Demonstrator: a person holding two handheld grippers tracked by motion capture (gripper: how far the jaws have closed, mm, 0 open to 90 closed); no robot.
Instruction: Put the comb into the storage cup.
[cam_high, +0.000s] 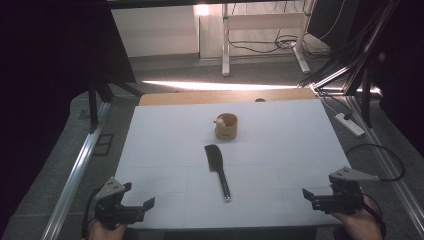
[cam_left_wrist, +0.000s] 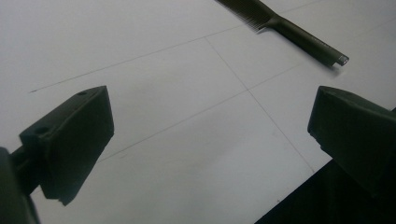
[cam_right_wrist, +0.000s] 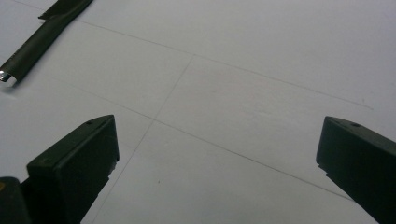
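High view — comb (cam_high: 218, 170) lengthwise; handle nearward

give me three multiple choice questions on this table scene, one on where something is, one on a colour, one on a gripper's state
1. Where does the comb lie relative to the wooden cup?
A. nearer the person than the cup
B. inside the cup
C. beyond the cup, at the far edge

2. What colour is the comb?
A. white
B. black
C. red

3. How do the jaws of the left gripper stand?
A. shut on the comb
C. shut on the cup
B. open, holding nothing

Answers:
1. A, the high view shows the comb flat on the white table, on the person's side of the cup.
2. B, it looks black from teeth to handle, with a shiny handle tip.
3. B, the left gripper view shows bare table between its parted jaws.
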